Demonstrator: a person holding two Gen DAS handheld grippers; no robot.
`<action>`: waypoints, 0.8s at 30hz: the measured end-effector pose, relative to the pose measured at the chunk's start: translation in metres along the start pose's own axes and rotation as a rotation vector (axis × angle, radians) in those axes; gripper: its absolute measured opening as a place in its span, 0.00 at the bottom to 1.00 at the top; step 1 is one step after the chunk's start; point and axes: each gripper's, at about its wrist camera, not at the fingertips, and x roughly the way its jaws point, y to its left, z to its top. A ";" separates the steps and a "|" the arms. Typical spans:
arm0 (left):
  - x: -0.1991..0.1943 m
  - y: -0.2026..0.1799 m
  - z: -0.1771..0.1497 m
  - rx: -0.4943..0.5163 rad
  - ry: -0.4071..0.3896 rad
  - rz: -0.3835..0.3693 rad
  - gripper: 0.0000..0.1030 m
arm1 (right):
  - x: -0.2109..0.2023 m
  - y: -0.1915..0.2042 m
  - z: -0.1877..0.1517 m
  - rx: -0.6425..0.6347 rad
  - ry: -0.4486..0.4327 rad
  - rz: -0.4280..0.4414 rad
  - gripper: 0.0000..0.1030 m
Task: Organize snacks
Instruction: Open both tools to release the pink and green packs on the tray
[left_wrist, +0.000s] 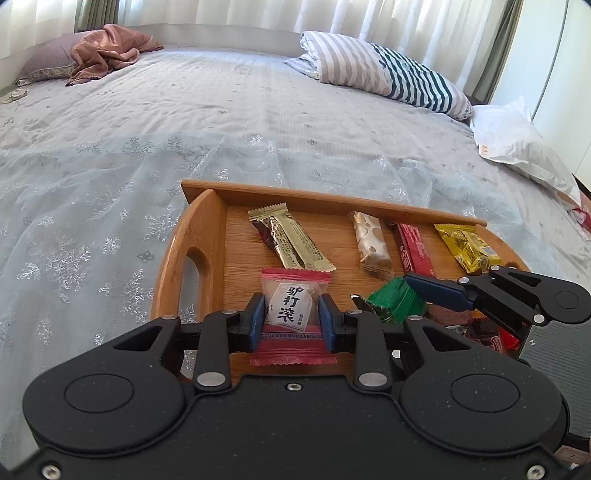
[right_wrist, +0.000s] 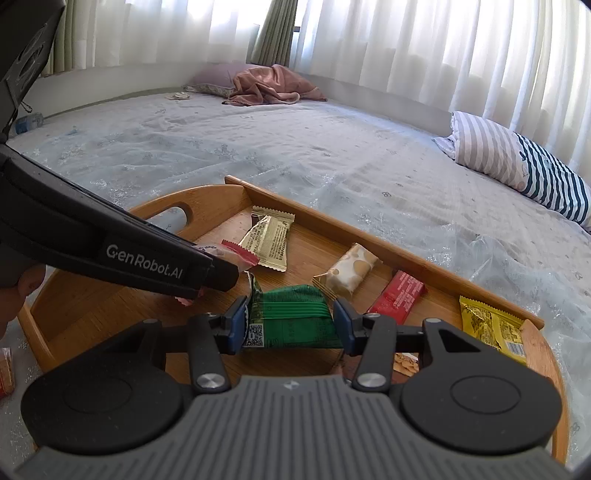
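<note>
A wooden tray lies on the bed. My left gripper is shut on a red and white snack packet over the tray's near left part; the packet's end shows in the right wrist view. My right gripper is shut on a green snack packet above the tray's middle. Along the tray's far side lie a beige bar, a gold spotted packet, a red bar and a yellow packet.
The bed has a grey sheet with a sheer snowflake cloth. A striped pillow and a white pillow lie at the right, a pink blanket at the far end. More wrapped snacks lie under the right gripper.
</note>
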 end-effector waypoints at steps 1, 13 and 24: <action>0.000 0.000 0.000 0.000 0.000 0.000 0.29 | 0.001 0.000 0.000 0.002 0.001 -0.001 0.53; 0.001 -0.001 0.000 -0.001 -0.002 0.001 0.29 | 0.004 -0.001 0.000 0.013 0.012 0.000 0.55; -0.010 -0.003 0.003 0.010 -0.030 0.000 0.47 | 0.003 0.000 0.000 0.010 0.001 -0.003 0.68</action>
